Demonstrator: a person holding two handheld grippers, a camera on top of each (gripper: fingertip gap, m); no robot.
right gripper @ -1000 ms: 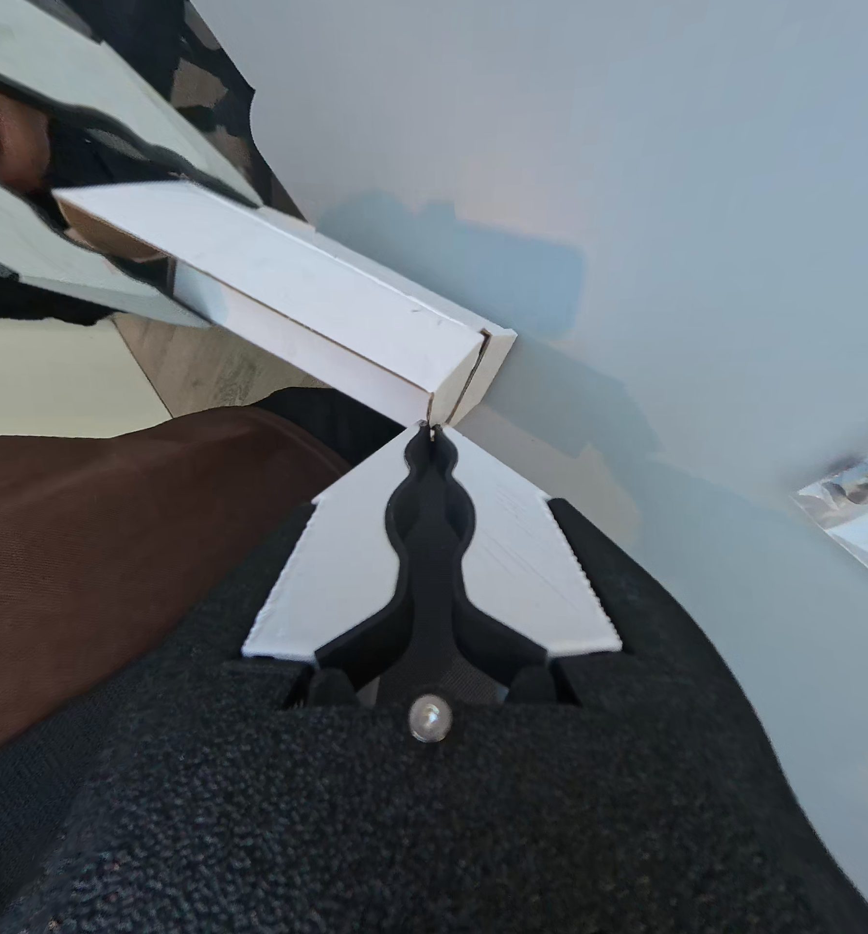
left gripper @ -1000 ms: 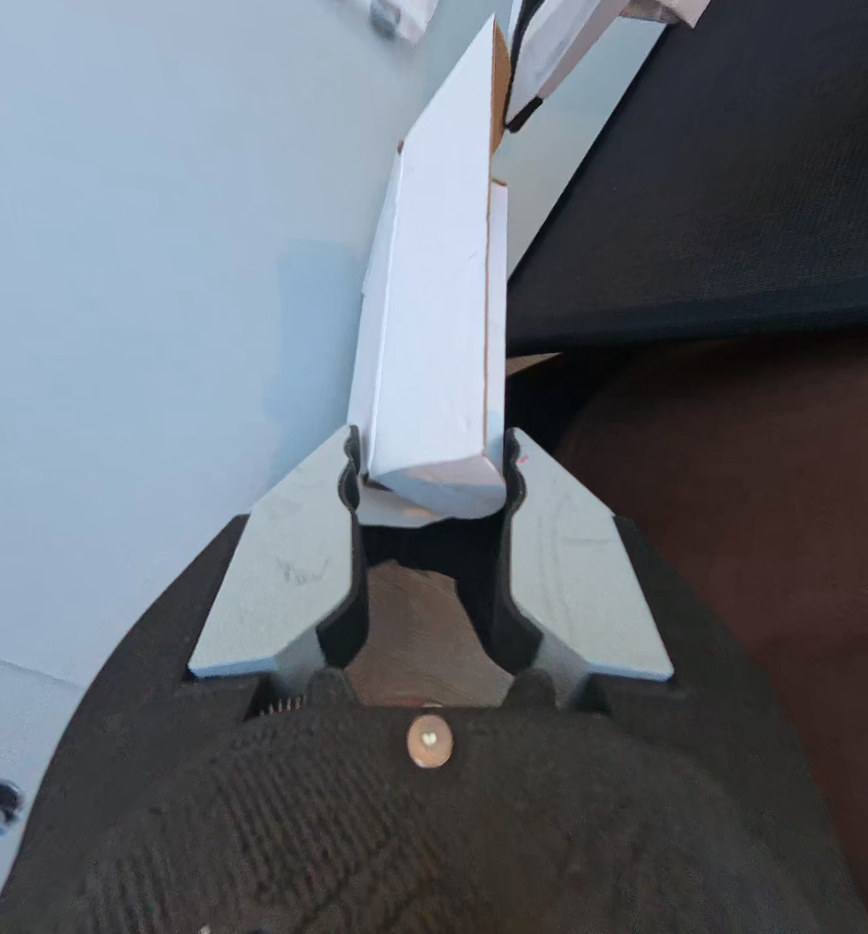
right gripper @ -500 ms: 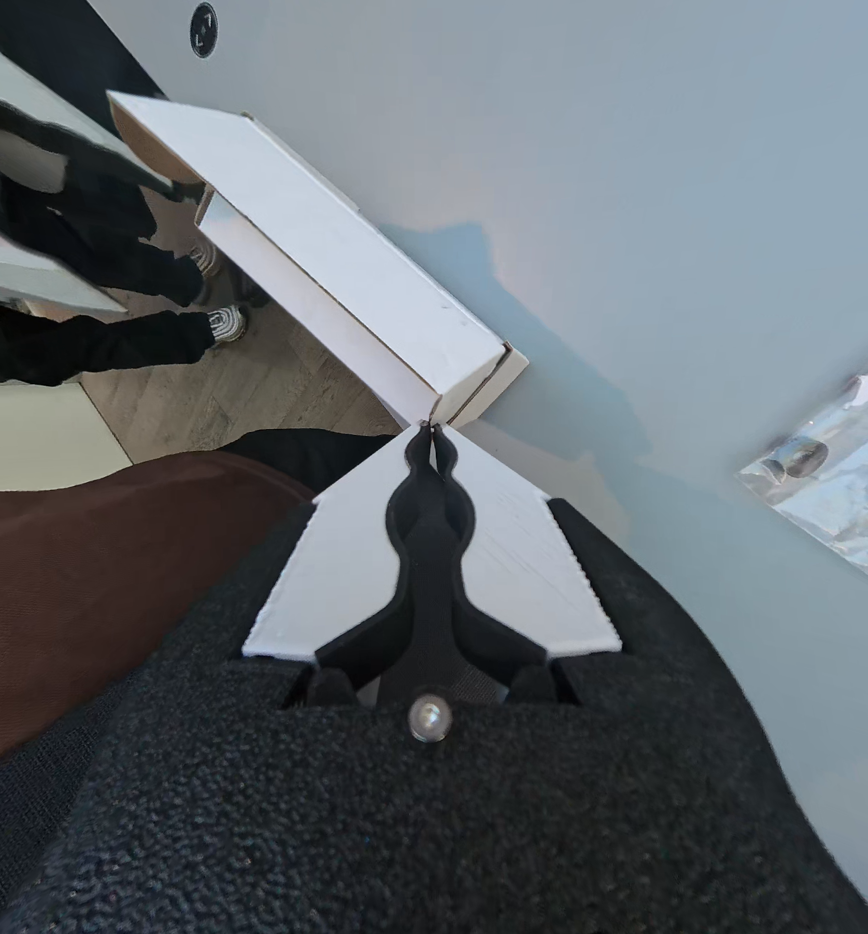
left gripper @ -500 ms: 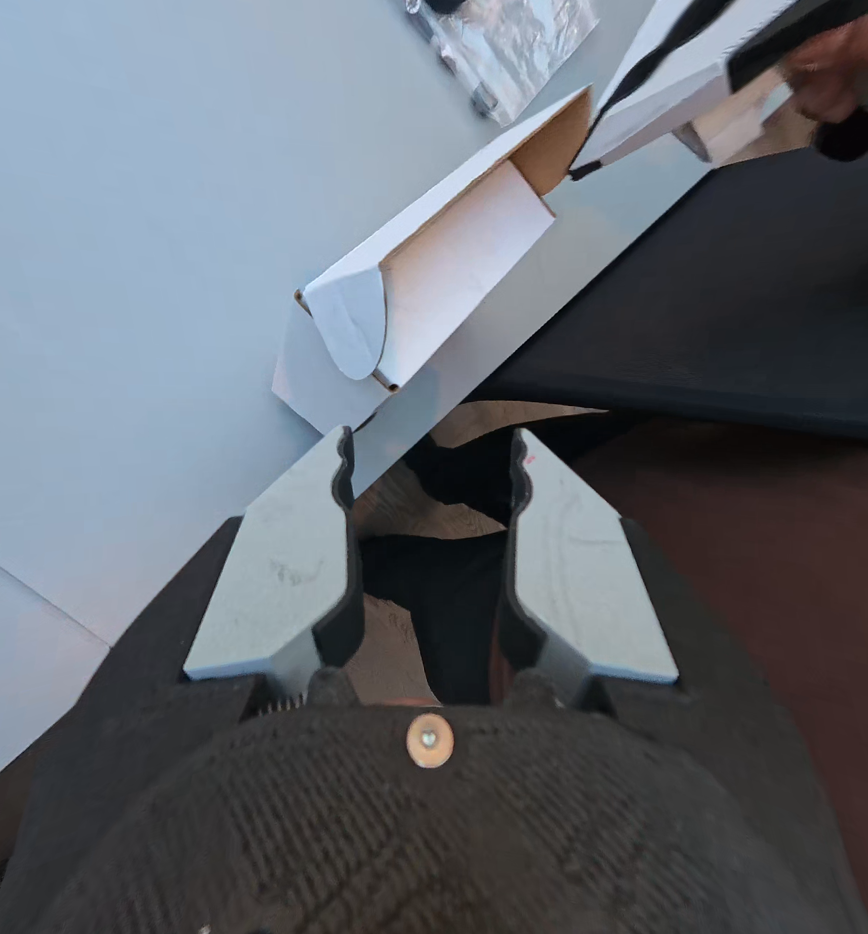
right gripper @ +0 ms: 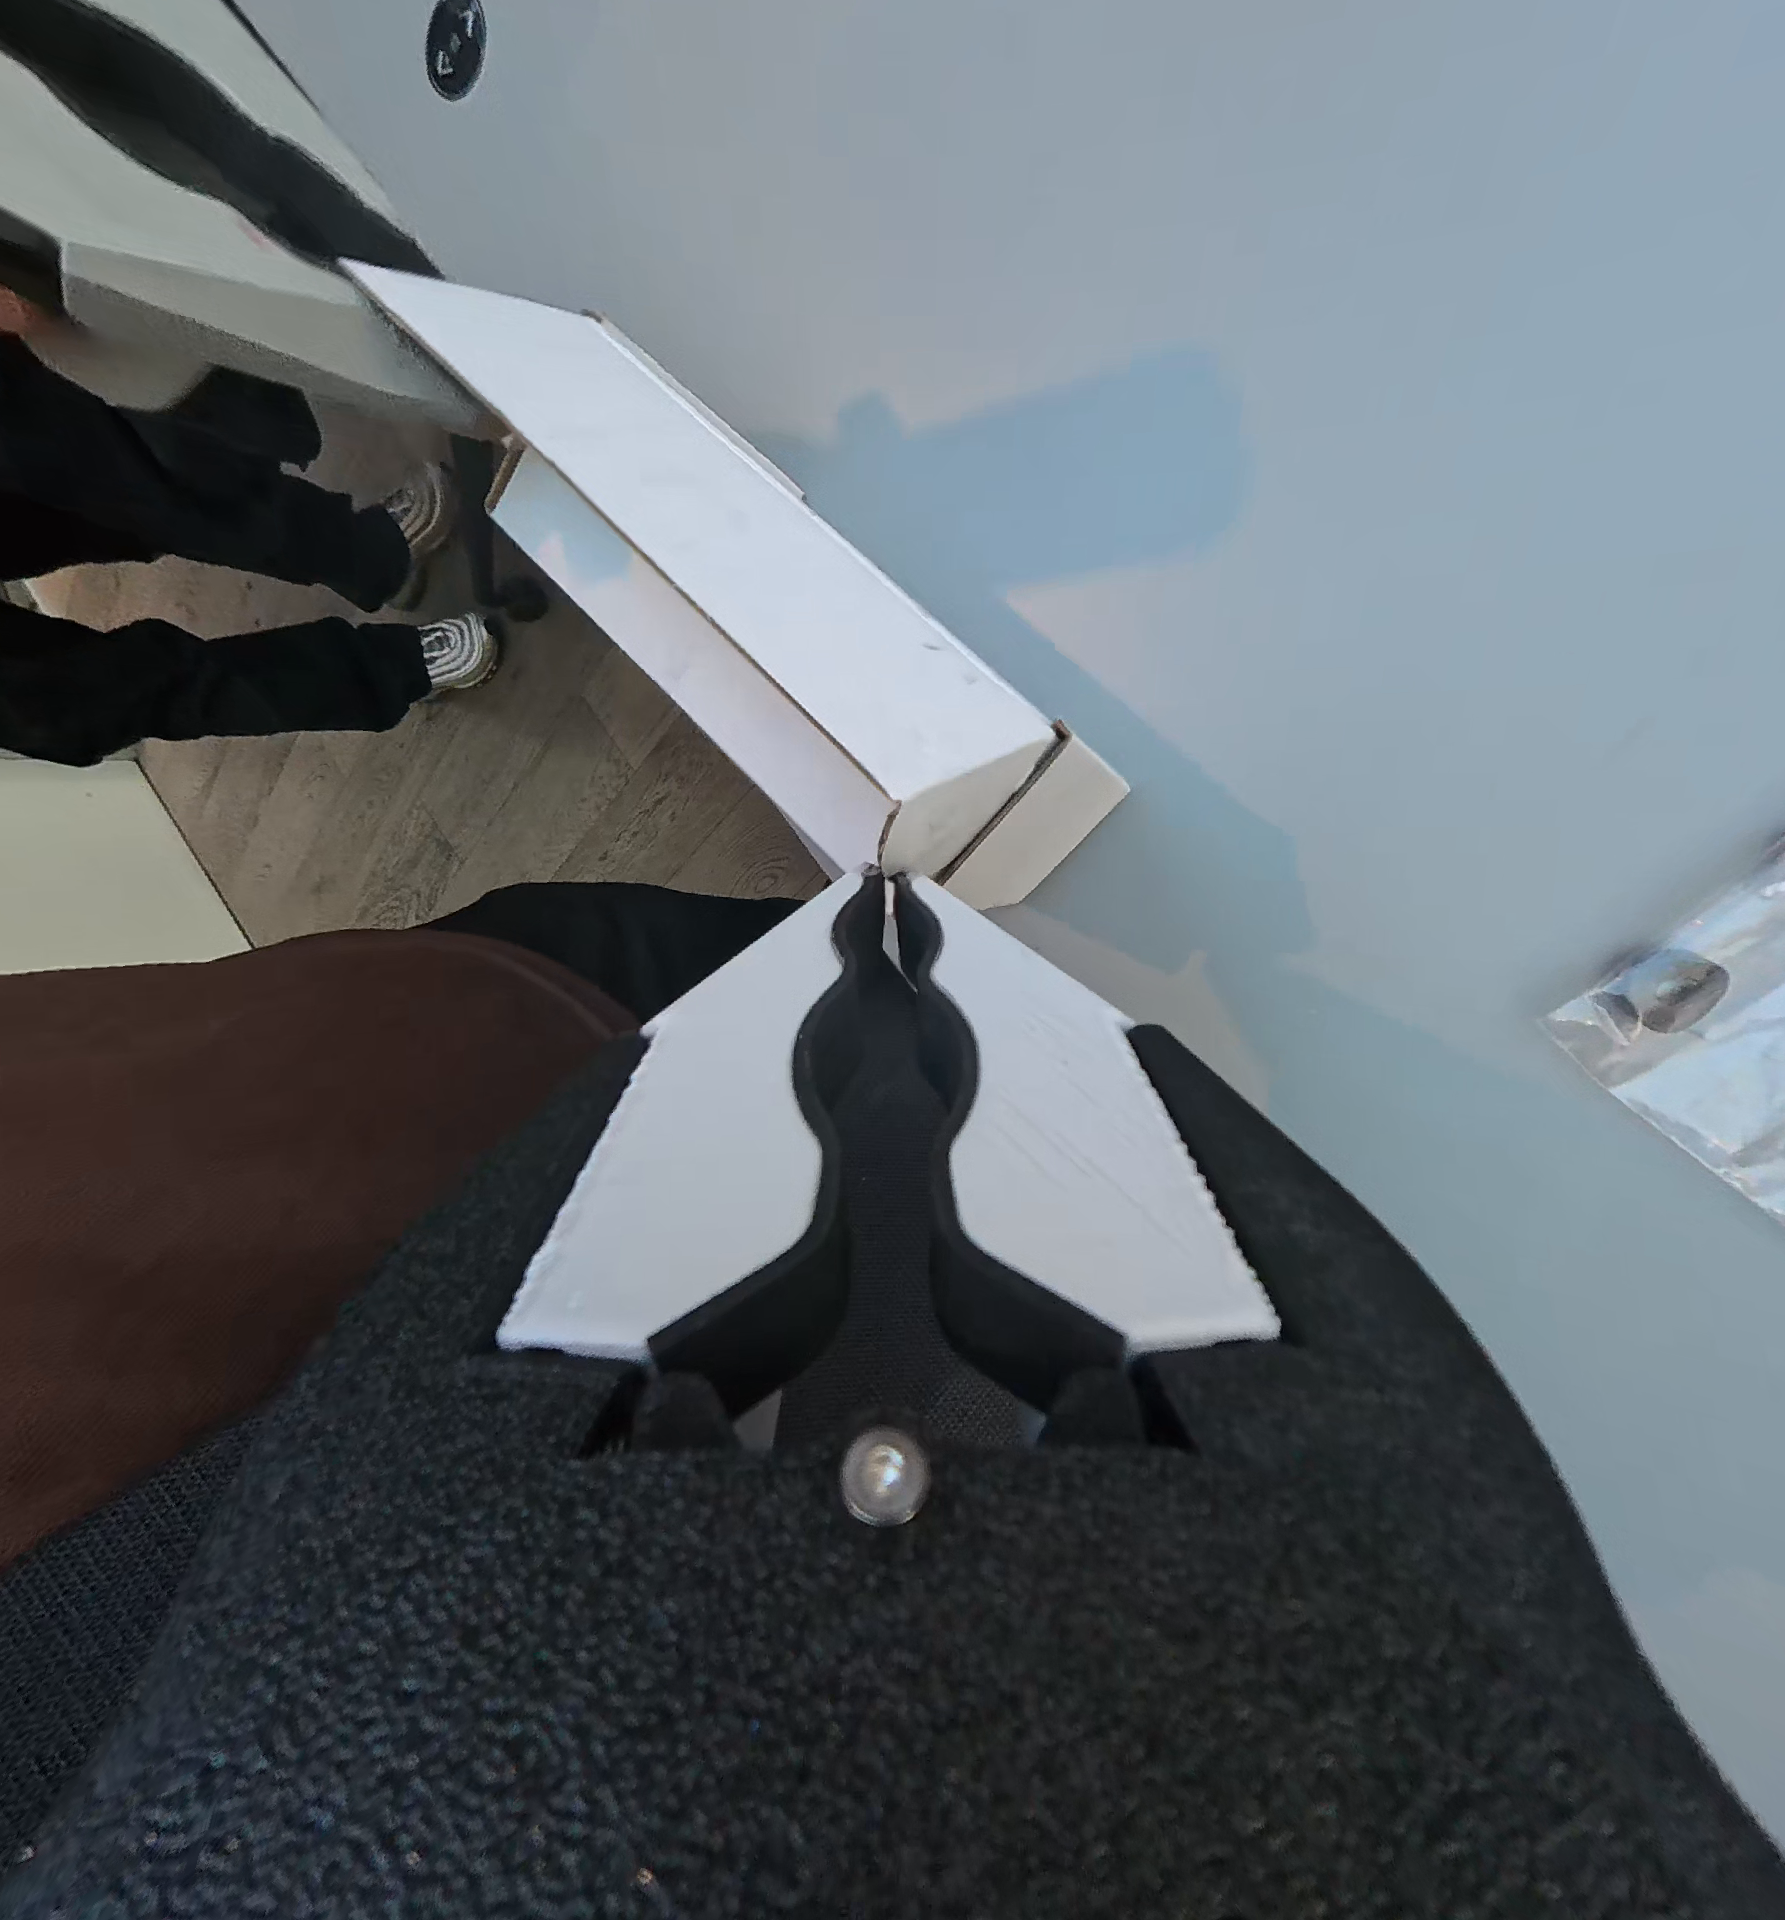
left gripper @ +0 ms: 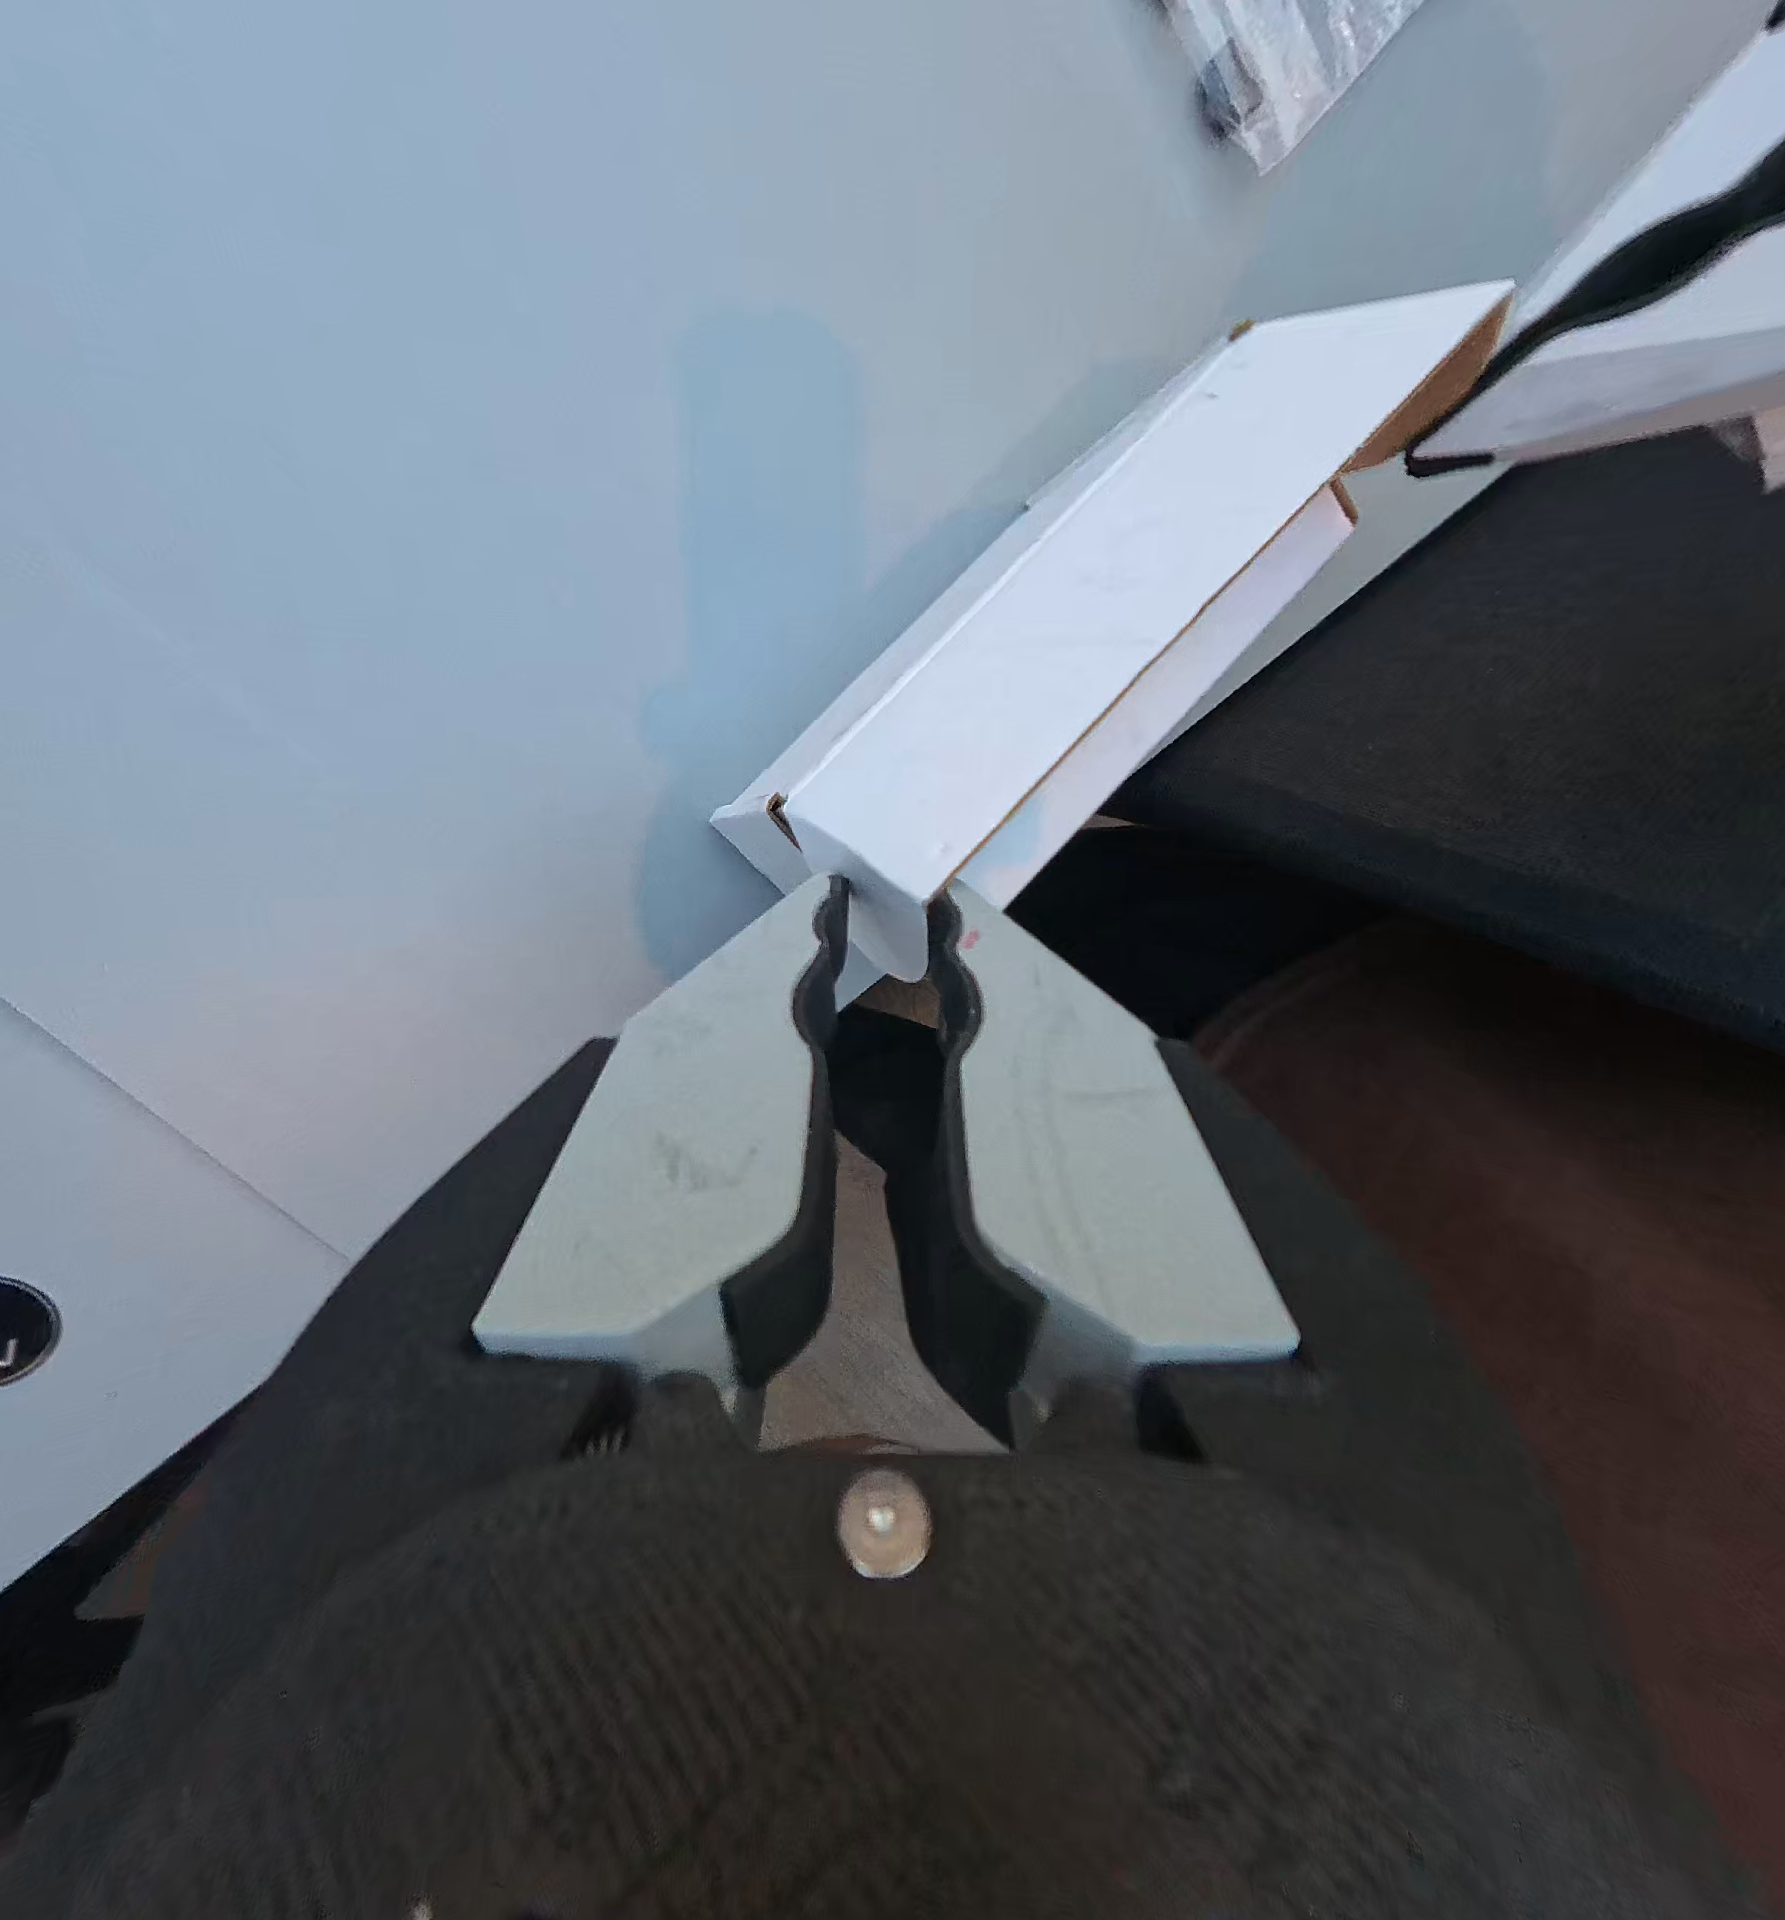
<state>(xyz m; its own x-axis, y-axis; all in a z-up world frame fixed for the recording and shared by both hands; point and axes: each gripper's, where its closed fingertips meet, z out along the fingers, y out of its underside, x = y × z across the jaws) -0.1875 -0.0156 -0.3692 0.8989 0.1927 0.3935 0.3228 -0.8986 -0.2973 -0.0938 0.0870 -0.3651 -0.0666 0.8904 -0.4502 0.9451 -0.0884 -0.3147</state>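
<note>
Box (left gripper: 1075,665) is held at both ends: my left gripper (left gripper: 890,928) nearly closed on its rounded flap, my right gripper (right gripper: 888,883) pinching a thin flap. Next needs careful folding, I judge.

Left gripper (left gripper: 888,920) pinches the rounded end flap of a long white cardboard box (left gripper: 1054,675), jaws narrowly apart around it. Box lies along the edge of a pale table (left gripper: 348,416); right gripper (left gripper: 1428,462) meets its far end.
</note>
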